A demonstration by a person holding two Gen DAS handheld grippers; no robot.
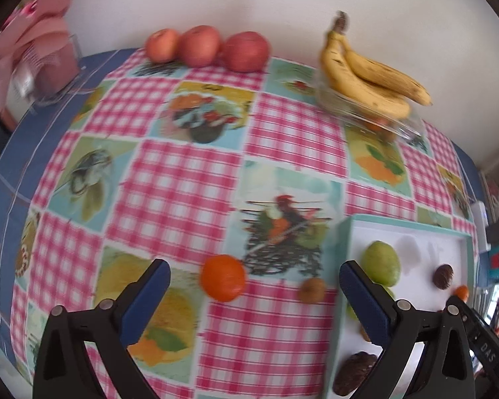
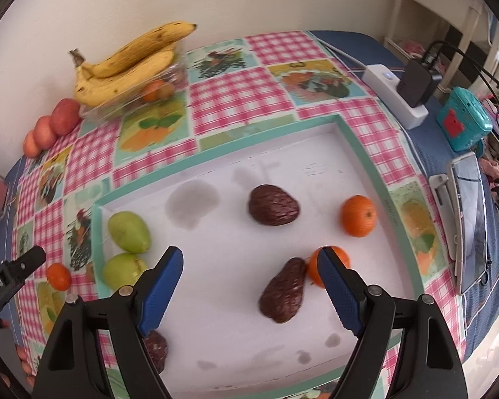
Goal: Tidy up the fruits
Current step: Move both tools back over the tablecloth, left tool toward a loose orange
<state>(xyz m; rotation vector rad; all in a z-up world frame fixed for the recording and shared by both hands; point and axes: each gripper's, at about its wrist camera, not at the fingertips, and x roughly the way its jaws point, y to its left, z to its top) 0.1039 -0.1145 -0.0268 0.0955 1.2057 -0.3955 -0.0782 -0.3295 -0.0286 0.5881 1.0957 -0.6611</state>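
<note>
Left gripper [image 1: 249, 291] spread wide w/ orange [image 1: 223, 277] between fingers; right gripper [image 2: 251, 287] released above tray [image 2: 366, 153].

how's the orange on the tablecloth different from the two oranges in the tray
The loose orange lies on the checked tablecloth, outside the tray, in front of the open left gripper. The two tray oranges lie on the tray's white floor; one touches a brown fruit by the open right gripper. All three are round and orange.
</note>
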